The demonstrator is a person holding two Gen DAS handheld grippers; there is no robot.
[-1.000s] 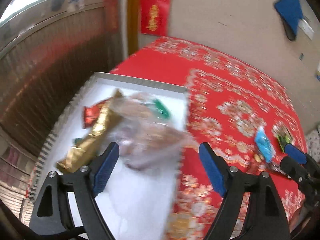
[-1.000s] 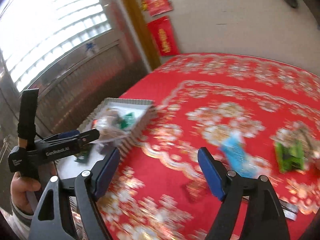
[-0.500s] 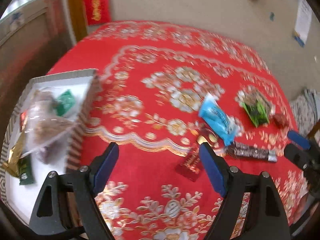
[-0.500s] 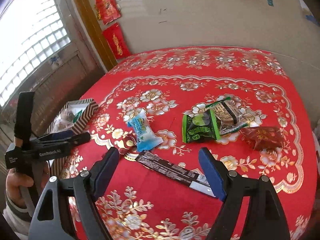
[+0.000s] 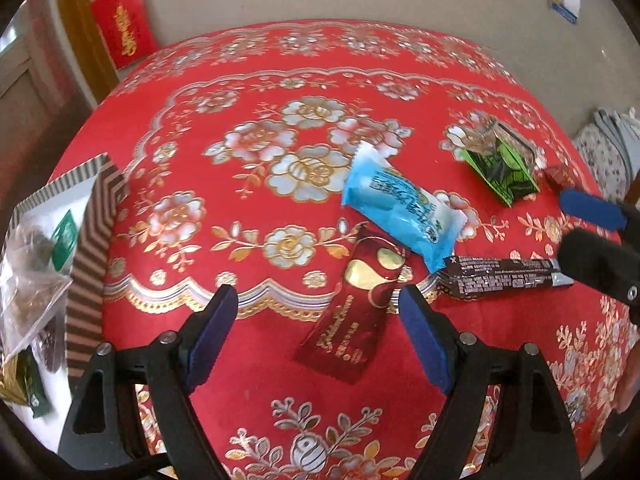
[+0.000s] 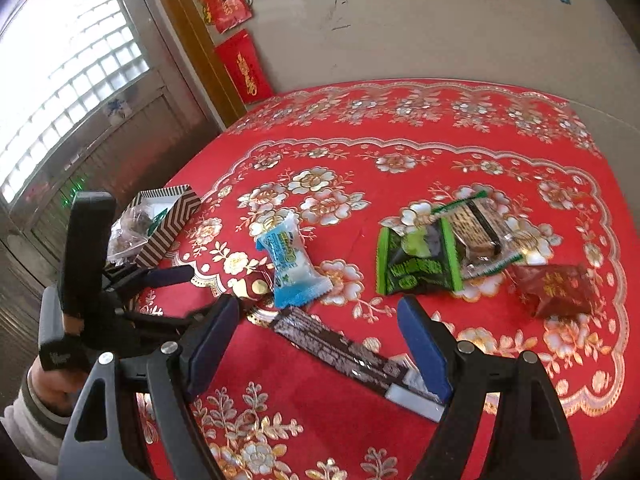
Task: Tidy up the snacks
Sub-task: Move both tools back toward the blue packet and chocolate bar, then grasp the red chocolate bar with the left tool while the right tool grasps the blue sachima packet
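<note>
Red patterned cloth (image 5: 248,80) covers the table, and the striped tray (image 5: 86,264) at its left edge is taken as the reference. Inside the tray, a clear bag (image 5: 28,264) and several small packets are already stowed. To the right of the tray, the left gripper (image 5: 318,330) is held with jaws apart and empty, above a red-and-gold packet (image 5: 352,312). Further right of the tray lie a blue packet (image 6: 290,266), a long dark bar (image 6: 348,356), a green packet (image 6: 416,264), a clear-wrapped snack (image 6: 476,232) and a dark red packet (image 6: 554,290). The right gripper (image 6: 318,338) is spread wide and empty, straddling the dark bar. The task is judged partly complete: six items remain outside the tray.
</note>
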